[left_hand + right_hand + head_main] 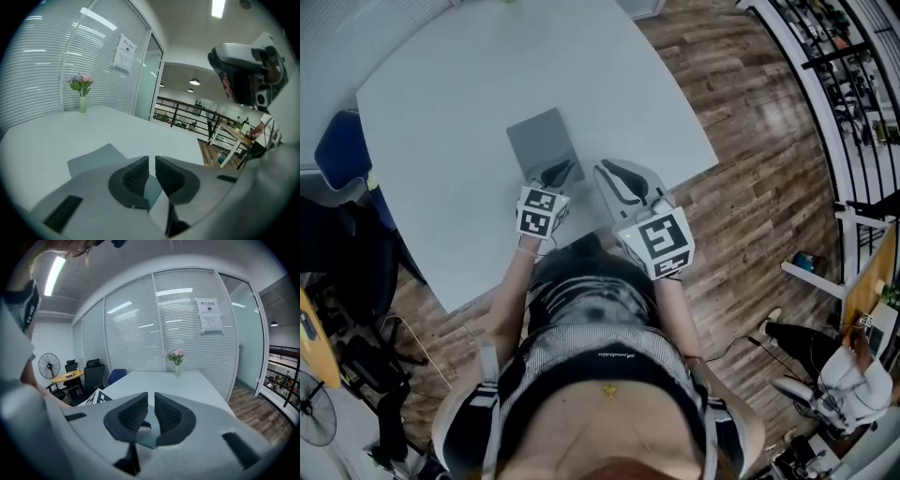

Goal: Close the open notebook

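Note:
The notebook (542, 142) lies flat on the white table (441, 112) as one grey rectangle with its cover up. My left gripper (561, 174) hovers over its near edge; in the left gripper view the jaws (152, 173) stand almost together with a thin slit and nothing between them, and the notebook (91, 158) lies just beyond, to their left. My right gripper (617, 180) is beside the notebook's near right corner, not touching it. Its jaws (150, 414) also stand nearly together and hold nothing.
A small vase of flowers (82, 93) stands at the table's far end, also in the right gripper view as the vase (177, 363). A blue chair (339, 150) is at the table's left. The table's right edge (698, 131) drops to wood floor. A fan (314, 412) stands left.

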Motion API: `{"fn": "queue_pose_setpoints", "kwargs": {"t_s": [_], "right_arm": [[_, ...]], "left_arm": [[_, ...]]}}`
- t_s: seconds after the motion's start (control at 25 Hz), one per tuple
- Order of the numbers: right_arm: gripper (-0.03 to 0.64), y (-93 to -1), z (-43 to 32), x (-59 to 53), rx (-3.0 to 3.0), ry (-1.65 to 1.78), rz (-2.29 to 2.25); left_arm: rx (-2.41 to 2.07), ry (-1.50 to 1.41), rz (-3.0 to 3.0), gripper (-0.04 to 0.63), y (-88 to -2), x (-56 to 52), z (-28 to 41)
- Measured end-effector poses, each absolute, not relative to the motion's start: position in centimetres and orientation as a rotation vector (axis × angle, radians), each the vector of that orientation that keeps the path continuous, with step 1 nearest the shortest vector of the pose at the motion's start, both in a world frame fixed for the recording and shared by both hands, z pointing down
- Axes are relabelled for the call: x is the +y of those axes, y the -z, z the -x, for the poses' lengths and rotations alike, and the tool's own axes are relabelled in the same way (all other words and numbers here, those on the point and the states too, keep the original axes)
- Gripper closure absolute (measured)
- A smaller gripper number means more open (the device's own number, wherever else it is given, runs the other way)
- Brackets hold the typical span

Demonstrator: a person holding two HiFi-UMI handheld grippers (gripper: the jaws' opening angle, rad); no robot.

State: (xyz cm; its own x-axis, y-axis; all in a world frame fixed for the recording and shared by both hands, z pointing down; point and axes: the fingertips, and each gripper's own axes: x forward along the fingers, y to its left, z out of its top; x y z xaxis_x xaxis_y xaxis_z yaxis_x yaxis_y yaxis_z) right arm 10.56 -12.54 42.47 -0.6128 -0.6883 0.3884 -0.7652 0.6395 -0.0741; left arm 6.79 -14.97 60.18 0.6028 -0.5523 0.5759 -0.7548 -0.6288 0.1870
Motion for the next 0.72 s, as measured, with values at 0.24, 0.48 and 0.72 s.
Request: {"fn": "queue_pose_setpoints", "kwargs": {"t_s": [0.24, 0.48, 0.72], "right_arm": [[0.573, -41.9, -9.0, -11.8, -2.604, -0.272, -1.053], [0.584, -42.1, -6.4, -11.3, -2.637, -0.24, -0.956], [0.586, -41.9, -4.0, -10.7, -2.667, -0.223, -0.868]], "left_arm": [[-1.086, -0.623, -2.439, 0.568, -57.2, -13.6, -5.8], [-1.147, -0.508, -2.437, 0.572, -53.9, -12.7, -4.3], [-1.22, -0.396, -2.436, 0.574, -50.9, -12.4, -2.5]]}}
